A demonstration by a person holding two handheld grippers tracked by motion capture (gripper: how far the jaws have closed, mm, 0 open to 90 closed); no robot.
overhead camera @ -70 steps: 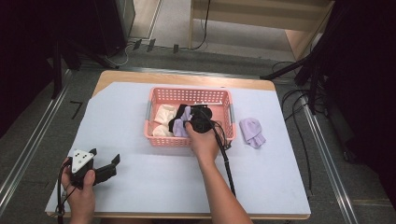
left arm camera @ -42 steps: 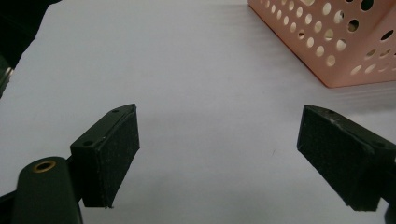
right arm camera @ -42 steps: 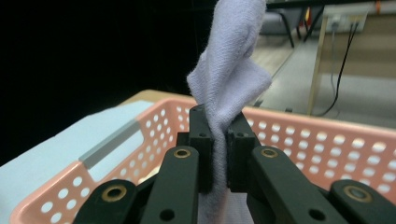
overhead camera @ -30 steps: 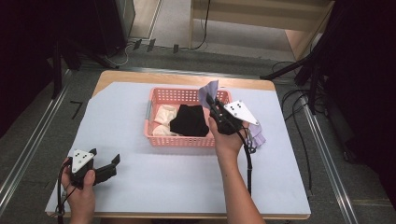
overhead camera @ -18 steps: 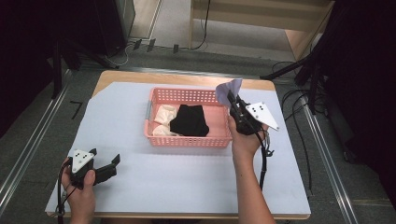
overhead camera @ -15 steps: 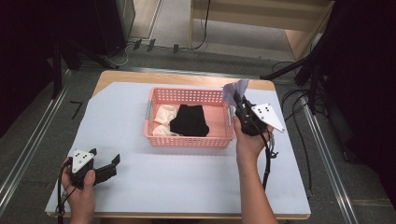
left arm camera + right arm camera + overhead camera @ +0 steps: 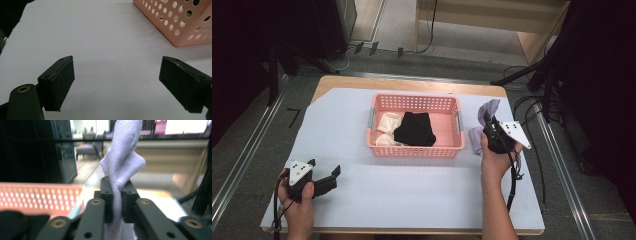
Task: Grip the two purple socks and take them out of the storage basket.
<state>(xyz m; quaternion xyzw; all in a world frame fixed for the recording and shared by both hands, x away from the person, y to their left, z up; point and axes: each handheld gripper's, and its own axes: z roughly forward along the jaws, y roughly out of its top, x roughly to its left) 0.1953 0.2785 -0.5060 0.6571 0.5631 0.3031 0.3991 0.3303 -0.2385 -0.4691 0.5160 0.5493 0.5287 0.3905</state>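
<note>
The left gripper (image 7: 323, 184) rests on the desk (image 7: 412, 195), fingers (image 7: 58, 82) spread and empty. In the one pink basket (image 7: 414, 150) lie a black cloth (image 7: 414, 129) and two cream ones (image 7: 384, 127). The right gripper (image 7: 492, 131), clenched on a lilac sock (image 7: 122, 167), holds it just right of the basket; I'd lower it flat beside the second sock (image 7: 475, 135) before letting go.

Pink basket (image 7: 414, 149) on white table cover (image 7: 412, 190), black cloth (image 7: 414, 130) and cream cloth (image 7: 384, 125) inside
</note>
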